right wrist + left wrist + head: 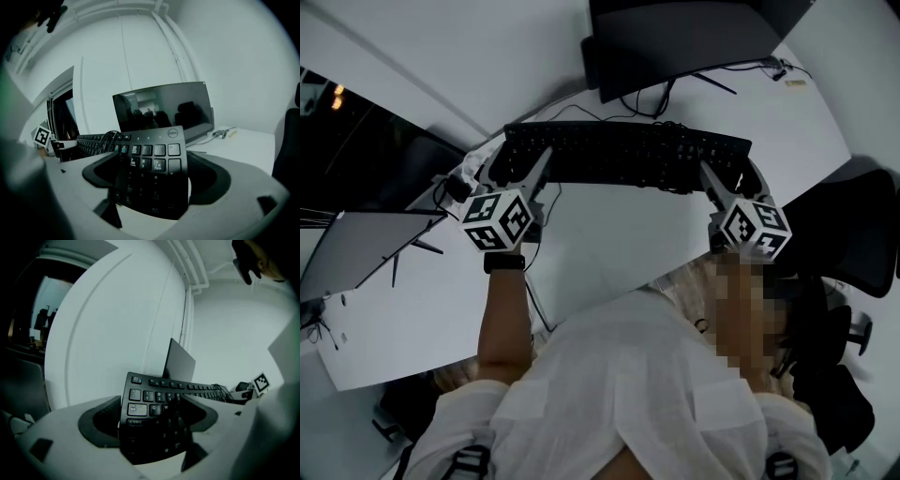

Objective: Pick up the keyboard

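1. Count first: one black full-size keyboard (623, 155), two grey grippers, each with a marker cube.
2. The left gripper (528, 167) was clamped on the keyboard's left end, and the right gripper (719, 183) on its number-pad end.
3. The keyboard ran left to right across the far part of the white desk (609, 234), just near of one dark monitor (675, 37). One black office chair (862, 234) sat at right.
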